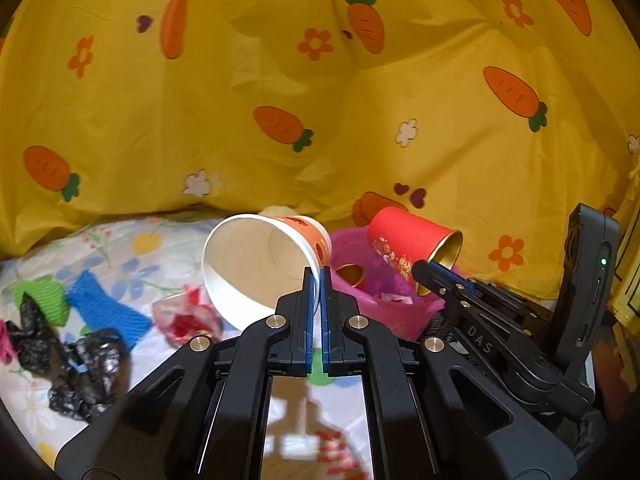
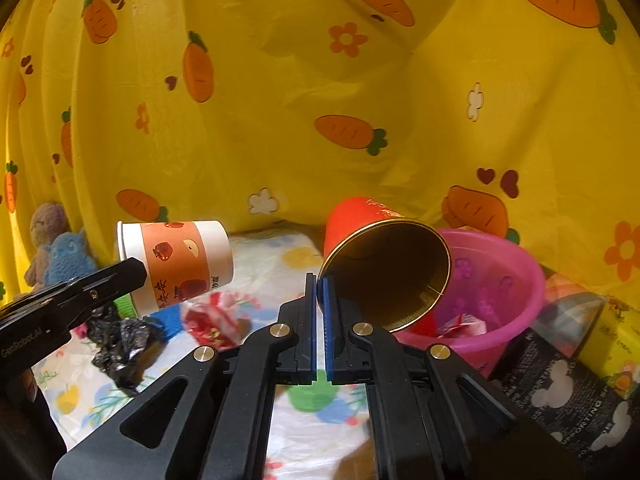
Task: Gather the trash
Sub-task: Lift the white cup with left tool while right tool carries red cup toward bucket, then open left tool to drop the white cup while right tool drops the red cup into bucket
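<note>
My left gripper (image 1: 319, 276) is shut on the rim of a white paper cup (image 1: 256, 264) with an orange band, held on its side in the air. From the right wrist view the same white cup (image 2: 180, 264) hangs at the left with the left gripper's fingers (image 2: 120, 276) on it. My right gripper (image 2: 320, 284) is shut on the rim of a red cup (image 2: 384, 268) with a gold inside, tilted over the pink basin (image 2: 516, 276). The left wrist view shows the red cup (image 1: 408, 244) above the pink basin (image 1: 352, 248), which holds some wrappers.
On the flowered sheet (image 1: 48, 248) lie crumpled black plastic (image 1: 80, 368), a blue knit piece (image 1: 104, 308), a green one (image 1: 40, 296) and a red-white wrapper (image 1: 188, 316). A yellow carrot-print cloth (image 1: 280, 80) hangs behind. Plush toys (image 2: 56, 248) and a black box (image 2: 560, 384) flank the sheet.
</note>
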A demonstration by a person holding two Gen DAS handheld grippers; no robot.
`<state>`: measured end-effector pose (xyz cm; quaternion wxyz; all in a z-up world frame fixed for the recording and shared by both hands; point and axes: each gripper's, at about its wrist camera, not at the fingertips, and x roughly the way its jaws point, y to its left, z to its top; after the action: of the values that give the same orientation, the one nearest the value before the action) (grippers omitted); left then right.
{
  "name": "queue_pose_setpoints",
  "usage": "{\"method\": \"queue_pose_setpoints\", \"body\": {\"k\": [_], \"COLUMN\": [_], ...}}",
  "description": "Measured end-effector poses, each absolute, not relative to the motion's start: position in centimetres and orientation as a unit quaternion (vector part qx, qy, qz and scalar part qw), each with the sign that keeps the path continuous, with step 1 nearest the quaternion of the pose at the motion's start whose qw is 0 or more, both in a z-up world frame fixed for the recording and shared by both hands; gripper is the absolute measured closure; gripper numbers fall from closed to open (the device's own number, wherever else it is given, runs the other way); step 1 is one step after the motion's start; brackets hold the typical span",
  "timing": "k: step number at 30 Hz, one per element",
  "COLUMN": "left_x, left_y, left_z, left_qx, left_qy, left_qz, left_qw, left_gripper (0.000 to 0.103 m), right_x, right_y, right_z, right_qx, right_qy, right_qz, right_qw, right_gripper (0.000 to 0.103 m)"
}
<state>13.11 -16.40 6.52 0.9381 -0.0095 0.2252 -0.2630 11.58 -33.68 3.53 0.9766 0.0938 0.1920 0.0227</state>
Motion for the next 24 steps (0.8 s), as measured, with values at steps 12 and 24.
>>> {"method": "queue_pose_setpoints", "body": {"k": [12,24], "left_x": [18.3,21.3], "left_y": [-28.2,-31.9], "left_z": [2.7,-0.7], "left_qx": [0.017,0.029], "left_qy": [0.275,0.318], "left_qz": [-0.379,-0.399], "left_qw": [0.883,0.859], "left_gripper": [0.101,0.101], "right_x": [14.7,17.1], "right_y": [-42.1,-43.9], "right_z": [2.0,0.8], "right_qx": [0.125,0.128], "right_qy": [0.217,0.238], "right_qz": [-0.046,-0.054], "right_qw": [0.967,0.961], "right_gripper": [0.099,0.099]}}
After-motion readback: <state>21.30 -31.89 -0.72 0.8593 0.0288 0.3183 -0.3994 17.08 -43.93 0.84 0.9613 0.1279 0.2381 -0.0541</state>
